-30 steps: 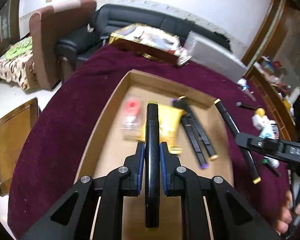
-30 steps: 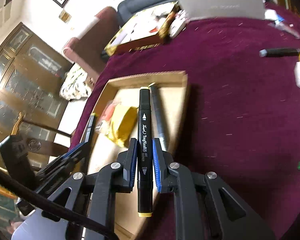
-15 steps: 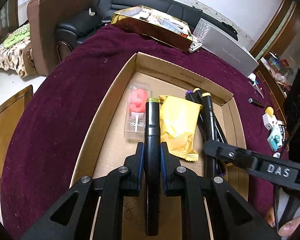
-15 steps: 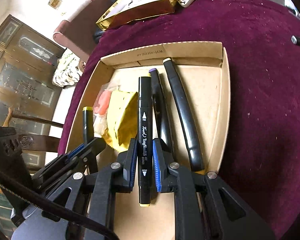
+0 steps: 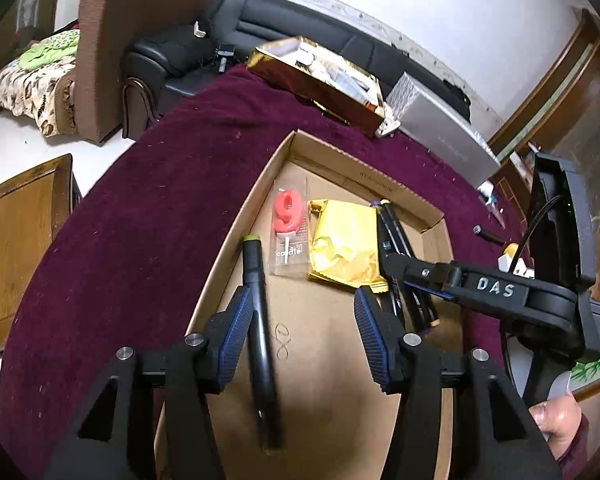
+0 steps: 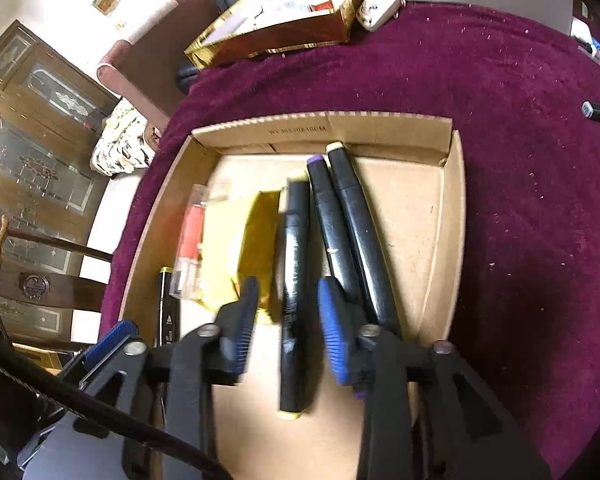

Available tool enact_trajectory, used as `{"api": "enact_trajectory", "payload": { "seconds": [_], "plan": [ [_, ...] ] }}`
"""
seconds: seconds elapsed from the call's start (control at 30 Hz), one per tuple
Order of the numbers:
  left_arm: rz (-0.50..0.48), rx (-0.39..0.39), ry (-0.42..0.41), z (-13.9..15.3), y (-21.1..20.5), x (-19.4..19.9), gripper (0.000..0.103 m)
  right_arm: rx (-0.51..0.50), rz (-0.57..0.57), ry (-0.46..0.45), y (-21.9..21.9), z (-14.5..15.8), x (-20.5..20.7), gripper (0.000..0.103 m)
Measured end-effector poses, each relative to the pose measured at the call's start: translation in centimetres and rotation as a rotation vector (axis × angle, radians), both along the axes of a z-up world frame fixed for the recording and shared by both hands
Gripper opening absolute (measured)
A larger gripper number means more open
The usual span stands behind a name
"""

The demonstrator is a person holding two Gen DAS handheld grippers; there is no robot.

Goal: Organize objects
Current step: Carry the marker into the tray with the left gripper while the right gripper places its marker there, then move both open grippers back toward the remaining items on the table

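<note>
Left wrist view: the left hand-held gripper point(image 5: 300, 320) has just been opening and its jaws stand apart over the cardboard tray point(image 5: 380, 188) on the maroon-covered table point(image 5: 140, 220). A black marker with a yellow-green cap point(image 5: 260, 332) lies between the jaws, close against the left blue pad point(image 5: 234, 332) and well clear of the other pad; whether that pad still touches it cannot be told, and nothing is clamped. Ahead in the tray sit a packaged red "9" candle point(image 5: 288, 232) and, just beside it, a yellow foil packet point(image 5: 344, 248). The right hand-held gripper point(image 5: 404, 272) reaches in from the right above more black markers point(image 5: 396, 240). Part of a hand point(image 5: 556, 420) shows at the lower right. A gold box point(image 5: 320, 84) and a grey box point(image 5: 444, 136) lie at the far side of the table.

Right wrist view: the right hand-held gripper point(image 6: 286, 320) has also just been opening; its blurred jaws are spread, with a black marker point(image 6: 294, 288) lying loose between them in the tray point(image 6: 456, 220), neither pad pressing it. To its right lie 2 more markers side by side, 1 purple-capped point(image 6: 332, 236) and 1 cream-capped point(image 6: 360, 232). The yellow packet point(image 6: 236, 248) and the candle point(image 6: 192, 236) are to the left. The left hand-held gripper point(image 6: 112, 340) shows at the lower left beside its marker point(image 6: 167, 300).
</note>
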State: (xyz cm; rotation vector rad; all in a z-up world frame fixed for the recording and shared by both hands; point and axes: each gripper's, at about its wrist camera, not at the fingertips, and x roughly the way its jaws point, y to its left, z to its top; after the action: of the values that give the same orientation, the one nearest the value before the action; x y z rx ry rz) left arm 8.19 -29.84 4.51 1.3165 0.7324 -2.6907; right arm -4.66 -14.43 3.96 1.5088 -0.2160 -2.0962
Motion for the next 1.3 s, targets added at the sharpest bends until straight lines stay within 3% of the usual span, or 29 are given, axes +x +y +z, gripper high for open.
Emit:
{"api": "enact_trajectory", "payload": {
  "seconds": [0.03,0.27,0.47,0.53,0.6,0.7,0.8,0.9,1.13,1.27,1.3],
  "plan": [
    [0.010,0.005,0.011,0.3,0.0,0.5,0.049,-0.003,-0.003,0.017,0.2,0.5,0.2,0.046],
    [0.058,0.049,0.108,2.4,1.5,2.7,0.054,-0.034,-0.051,0.165,4.6,4.9,2.8,0.060],
    [-0.031,-0.047,0.204,5.7,6.0,4.0,0.054,-0.014,-0.169,0.399,12.6,8.4,7.1,0.061],
    [-0.083,-0.081,0.234,6.7,8.3,4.4,0.057,-0.016,-0.220,0.473,16.5,9.6,8.6,0.080],
    [-0.150,-0.081,0.246,7.1,10.6,4.4,0.062,-0.004,-0.288,0.504,20.9,10.2,9.4,0.083],
    [-0.282,-0.061,0.231,6.8,15.0,3.8,0.062,0.030,-0.374,0.462,27.2,9.7,9.5,0.082],
    [-0.390,-0.028,0.180,5.3,19.4,2.8,0.062,0.069,-0.496,0.362,33.8,7.6,9.0,0.082],
    [-0.456,-0.001,0.113,3.7,22.7,1.9,0.062,0.031,-0.565,0.239,38.6,4.7,8.1,0.082],
    [-0.482,-0.057,0.050,2.7,25.7,1.3,0.062,-0.045,-0.527,0.112,39.0,1.2,4.6,0.082],
    [-0.447,-0.062,0.026,1.8,25.0,1.4,0.062,-0.046,-0.511,-0.005,37.1,-1.3,5.4,0.083],
    [-0.440,-0.059,0.021,1.5,25.0,1.3,0.062,-0.036,-0.521,0.021,36.9,-1.3,6.0,0.083]
  ]
}}
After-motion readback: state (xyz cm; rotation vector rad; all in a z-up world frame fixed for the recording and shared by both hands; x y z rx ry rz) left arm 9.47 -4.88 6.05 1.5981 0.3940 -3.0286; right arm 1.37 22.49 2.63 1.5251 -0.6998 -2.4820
